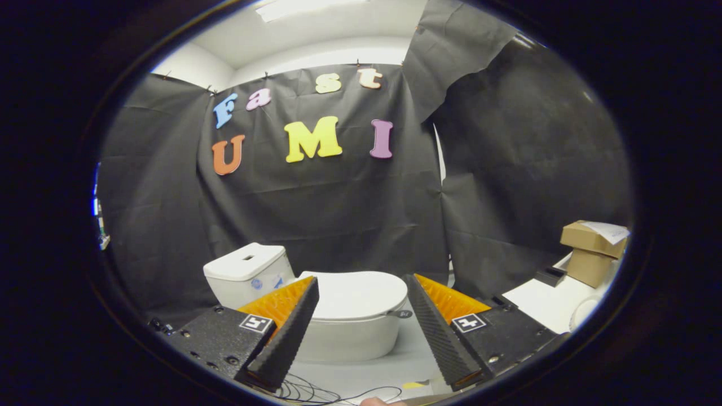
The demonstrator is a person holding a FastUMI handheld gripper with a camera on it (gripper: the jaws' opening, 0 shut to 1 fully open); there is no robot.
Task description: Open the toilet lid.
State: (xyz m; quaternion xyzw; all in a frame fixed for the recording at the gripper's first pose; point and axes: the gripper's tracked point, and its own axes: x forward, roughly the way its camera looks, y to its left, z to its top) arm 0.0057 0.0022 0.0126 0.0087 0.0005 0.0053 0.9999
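Note:
A small white toilet stands ahead of me against the black cloth wall. Its lid (355,293) lies flat and closed over the bowl (350,338). The white tank (246,273) sits behind the bowl on the left. My gripper (361,279) is open, its two fingers spread wide. The lid shows in the gap between them, some distance beyond the tips. Nothing is held. The left finger covers part of the bowl's left side.
To the right stands a white surface (541,304) with a small black item (550,275) and two stacked cardboard boxes (592,251). Thin black cables (316,392) lie on the pale floor below the fingers. Black cloth hangs all around the booth.

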